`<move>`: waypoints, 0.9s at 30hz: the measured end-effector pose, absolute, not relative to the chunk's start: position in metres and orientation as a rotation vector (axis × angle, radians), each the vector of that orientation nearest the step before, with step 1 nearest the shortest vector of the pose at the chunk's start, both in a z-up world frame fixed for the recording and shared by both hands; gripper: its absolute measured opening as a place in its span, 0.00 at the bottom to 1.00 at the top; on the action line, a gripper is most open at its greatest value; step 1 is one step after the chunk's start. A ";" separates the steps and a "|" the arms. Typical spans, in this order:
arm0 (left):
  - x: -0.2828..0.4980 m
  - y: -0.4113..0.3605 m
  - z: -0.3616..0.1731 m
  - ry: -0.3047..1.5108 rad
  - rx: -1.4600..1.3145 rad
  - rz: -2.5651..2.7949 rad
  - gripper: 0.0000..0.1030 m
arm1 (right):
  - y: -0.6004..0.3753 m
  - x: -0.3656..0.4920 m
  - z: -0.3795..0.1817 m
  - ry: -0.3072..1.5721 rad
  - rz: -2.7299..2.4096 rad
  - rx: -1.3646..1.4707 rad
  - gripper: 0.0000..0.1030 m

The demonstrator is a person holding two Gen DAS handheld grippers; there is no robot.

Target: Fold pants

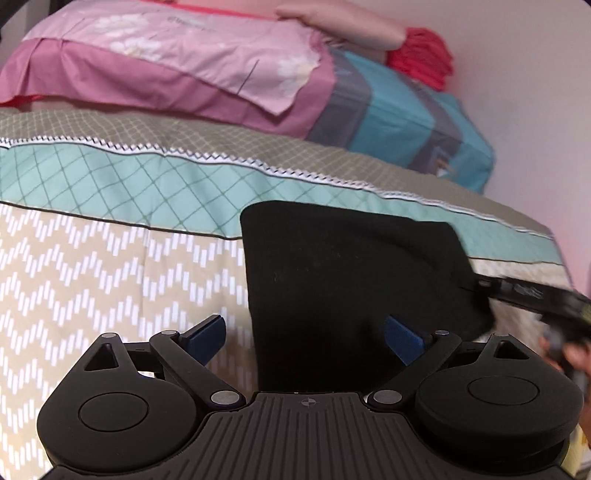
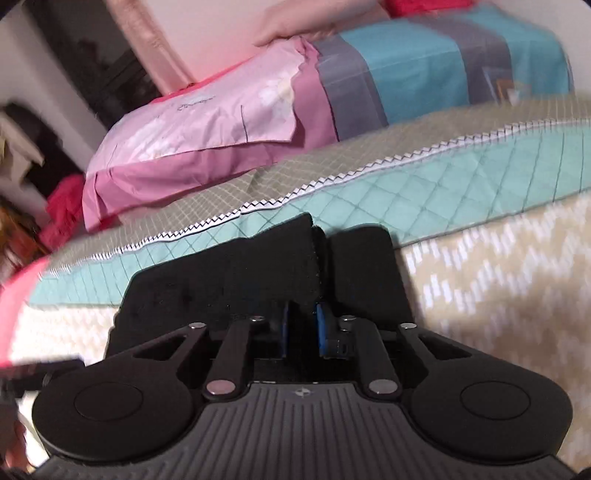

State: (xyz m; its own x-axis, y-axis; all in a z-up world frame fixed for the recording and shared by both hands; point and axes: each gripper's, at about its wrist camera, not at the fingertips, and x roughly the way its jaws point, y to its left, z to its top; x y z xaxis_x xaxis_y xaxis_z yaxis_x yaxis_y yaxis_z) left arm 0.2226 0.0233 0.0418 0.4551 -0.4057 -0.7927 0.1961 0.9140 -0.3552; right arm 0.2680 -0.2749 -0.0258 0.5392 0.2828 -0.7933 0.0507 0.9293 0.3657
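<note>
The black pants (image 1: 351,277) lie as a folded rectangle on the patterned bedspread (image 1: 92,277). My left gripper (image 1: 304,334) hovers open over their near left edge, its right pad above the black cloth and its left pad above the bedspread. At the pants' right edge my right gripper (image 1: 480,284) comes in from the side. In the right wrist view the right gripper (image 2: 303,314) has its blue pads close together, with a raised fold of the pants (image 2: 273,266) pinched between them. The rest of the pants spreads flat to either side.
A pink pillow (image 1: 166,62) and a teal-and-grey striped pillow (image 1: 399,110) lie at the head of the bed, with a person's bare arm (image 1: 343,22) resting on them. Red cloth (image 1: 424,55) sits by the wall. Dark furniture (image 2: 92,55) stands beyond the bed's left side.
</note>
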 end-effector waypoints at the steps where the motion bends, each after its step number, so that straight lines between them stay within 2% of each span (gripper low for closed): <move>1: 0.227 0.019 0.037 1.050 -0.226 -0.374 1.00 | -0.274 0.261 -0.012 0.945 0.155 0.339 0.11; 2: 0.231 0.017 0.033 1.064 -0.232 -0.380 1.00 | -0.280 0.254 0.001 0.886 0.167 0.354 0.06; 4: 0.236 0.012 0.025 1.093 -0.249 -0.385 1.00 | -0.296 0.249 0.003 0.872 0.137 0.375 0.06; 7: 0.246 0.005 0.005 1.175 -0.291 -0.420 1.00 | -0.312 0.253 -0.032 1.063 0.036 0.298 0.05; 8: 0.249 0.003 -0.003 1.207 -0.304 -0.432 1.00 | -0.318 0.249 -0.032 1.040 0.062 0.329 0.08; 10: 0.253 0.003 -0.013 1.236 -0.334 -0.436 1.00 | -0.334 0.240 -0.026 0.999 0.082 0.428 0.44; 11: 0.255 0.004 -0.015 1.240 -0.353 -0.440 1.00 | -0.342 0.238 -0.024 0.984 0.086 0.470 0.87; 12: 0.256 0.005 -0.015 1.243 -0.368 -0.441 1.00 | -0.347 0.236 -0.025 0.965 0.099 0.500 0.98; 17: 0.264 -0.003 -0.016 1.249 -0.376 -0.455 1.00 | -0.362 0.255 -0.054 1.046 0.169 0.678 0.95; 20: 0.264 -0.008 -0.014 1.255 -0.363 -0.430 1.00 | -0.359 0.263 -0.067 1.029 0.198 0.734 1.00; 21: 0.263 -0.010 -0.013 1.257 -0.353 -0.422 1.00 | -0.356 0.266 -0.066 1.026 0.223 0.735 0.94; 22: 0.262 -0.011 -0.011 1.257 -0.347 -0.413 1.00 | -0.350 0.269 -0.066 1.047 0.275 0.746 0.84; 24: 0.261 -0.013 -0.008 1.242 -0.331 -0.388 1.00 | -0.336 0.272 -0.061 1.079 0.288 0.679 0.57; 27: 0.247 -0.019 0.009 1.187 -0.291 -0.366 1.00 | -0.331 0.264 -0.045 1.061 0.310 0.638 0.39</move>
State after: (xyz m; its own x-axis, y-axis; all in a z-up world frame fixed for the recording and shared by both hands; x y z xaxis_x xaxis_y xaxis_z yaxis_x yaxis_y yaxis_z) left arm 0.2473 -0.0185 0.0092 0.3279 -0.4252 -0.8436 0.1241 0.9046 -0.4077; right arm 0.2638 -0.3315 -0.0450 0.4675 0.5270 -0.7097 0.0627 0.7811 0.6213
